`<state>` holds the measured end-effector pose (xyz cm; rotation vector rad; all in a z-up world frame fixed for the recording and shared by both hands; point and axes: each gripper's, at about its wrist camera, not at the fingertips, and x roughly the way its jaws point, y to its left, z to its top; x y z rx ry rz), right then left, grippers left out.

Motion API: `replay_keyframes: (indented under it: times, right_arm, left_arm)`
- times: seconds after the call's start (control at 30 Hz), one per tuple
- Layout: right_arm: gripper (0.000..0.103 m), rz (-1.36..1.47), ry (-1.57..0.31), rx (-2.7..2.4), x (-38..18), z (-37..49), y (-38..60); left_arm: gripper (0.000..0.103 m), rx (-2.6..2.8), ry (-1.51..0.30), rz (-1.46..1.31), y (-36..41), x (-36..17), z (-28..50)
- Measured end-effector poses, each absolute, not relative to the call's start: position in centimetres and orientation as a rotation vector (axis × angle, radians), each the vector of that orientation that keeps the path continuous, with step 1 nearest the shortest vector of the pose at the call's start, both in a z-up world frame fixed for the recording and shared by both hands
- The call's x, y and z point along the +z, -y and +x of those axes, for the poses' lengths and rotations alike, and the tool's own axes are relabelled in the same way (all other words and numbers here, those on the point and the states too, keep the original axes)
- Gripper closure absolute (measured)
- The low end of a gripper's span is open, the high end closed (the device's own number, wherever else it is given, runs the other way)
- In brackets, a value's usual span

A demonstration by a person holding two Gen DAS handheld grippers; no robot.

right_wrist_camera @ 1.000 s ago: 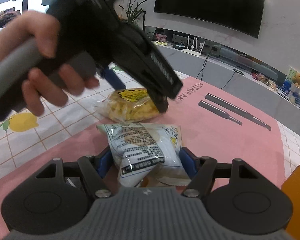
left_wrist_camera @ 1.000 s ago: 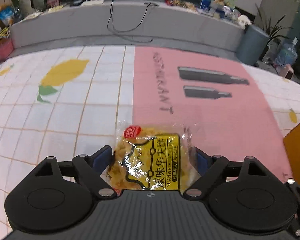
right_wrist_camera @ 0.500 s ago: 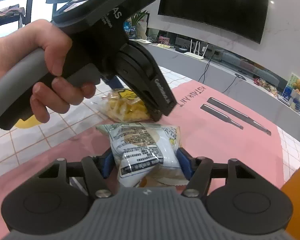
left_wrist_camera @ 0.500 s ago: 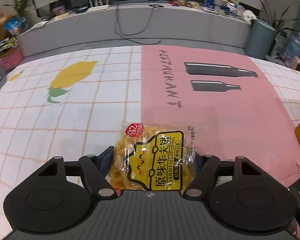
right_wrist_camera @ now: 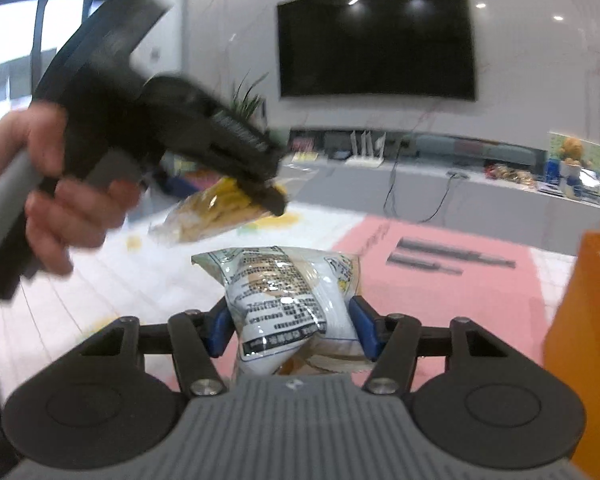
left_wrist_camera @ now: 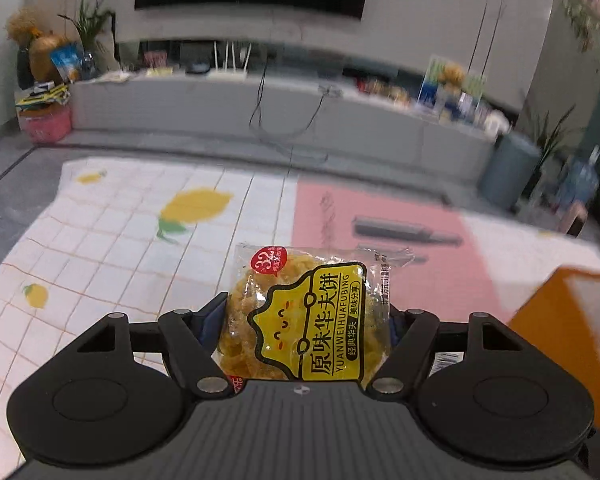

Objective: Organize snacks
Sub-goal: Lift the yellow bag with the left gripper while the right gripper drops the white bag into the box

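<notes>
Both packets have come up off the desk since a second ago: the yellow waffle-biscuit packet (left_wrist_camera: 308, 316), which lay flat on the tablecloth (left_wrist_camera: 112, 264), now hangs clear of it, pinched between the jaws of the left gripper (left_wrist_camera: 306, 320), and from the right wrist view it shows at about 10 o'clock (right_wrist_camera: 220, 208), tilted and blurred under the left gripper (right_wrist_camera: 256, 184) that a hand (right_wrist_camera: 56, 200) carries. At 6 o'clock in that same view the white snack packet (right_wrist_camera: 284, 300) is squeezed between the blue pads (right_wrist_camera: 220, 328) of the right gripper (right_wrist_camera: 288, 324), also raised above the pink panel (right_wrist_camera: 452, 300). An orange box (left_wrist_camera: 572, 336) stands at 4 o'clock in the left wrist view (right_wrist_camera: 584, 328)
</notes>
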<state>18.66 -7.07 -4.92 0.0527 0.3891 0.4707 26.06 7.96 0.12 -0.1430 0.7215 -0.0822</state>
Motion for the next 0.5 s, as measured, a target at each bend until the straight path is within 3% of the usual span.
replay_keyframes:
  times: [0.27,0.5]
  right_arm:
    - [0.044,0.117,-0.331,0.256,4.6,12.1,16.1]
    - [0.044,0.147,-0.478,0.005,3.4,15.1,23.1]
  left_arm:
    - [0.020,-0.248,-0.619,-0.203,-2.7,6.4,19.4]
    - [0.021,-0.376,-0.654,-0.170,5.1,5.8,17.8]
